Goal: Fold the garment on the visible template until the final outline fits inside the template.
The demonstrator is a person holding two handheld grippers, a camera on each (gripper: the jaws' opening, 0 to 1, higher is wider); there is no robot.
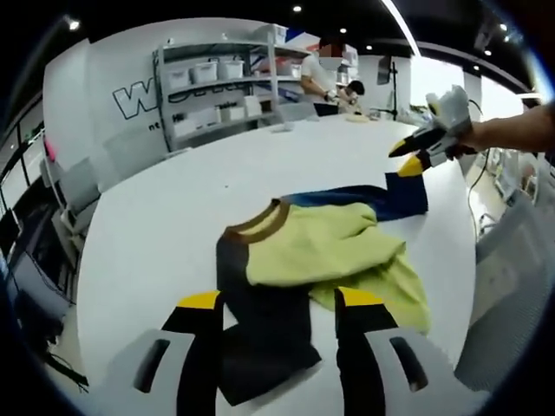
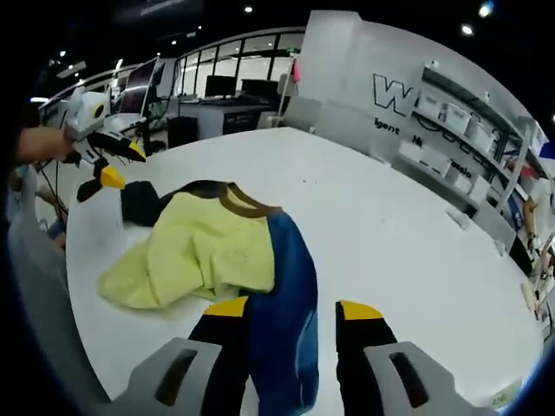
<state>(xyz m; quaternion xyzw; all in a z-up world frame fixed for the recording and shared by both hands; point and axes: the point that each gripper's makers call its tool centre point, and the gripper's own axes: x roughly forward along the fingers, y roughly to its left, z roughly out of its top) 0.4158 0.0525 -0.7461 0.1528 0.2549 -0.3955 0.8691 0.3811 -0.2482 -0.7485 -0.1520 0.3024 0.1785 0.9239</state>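
Note:
A crumpled garment lies on the white table [image 1: 173, 217]: yellow-green body [image 1: 321, 247], brown collar, one dark sleeve [image 1: 264, 321] and one blue sleeve [image 1: 390, 195]. My left gripper [image 1: 279, 299] is open, its yellow-tipped jaws hovering on either side of the dark sleeve. In the right gripper view the same garment [image 2: 204, 247] is seen from the other side, and its blue sleeve [image 2: 286, 295] runs between the open jaws of my right gripper [image 2: 293, 308]. Each gripper also appears in the other's view, held up in a hand: right gripper [image 1: 414, 156], left gripper [image 2: 108, 165].
The wide white table [image 2: 390, 234] curves to an edge near the garment. Shelves with white bins [image 1: 217, 87] stand behind it, with people [image 1: 325, 78] at its far end. Chairs [image 1: 82, 186] line the table's side. Desks with monitors [image 2: 217, 95] stand further off.

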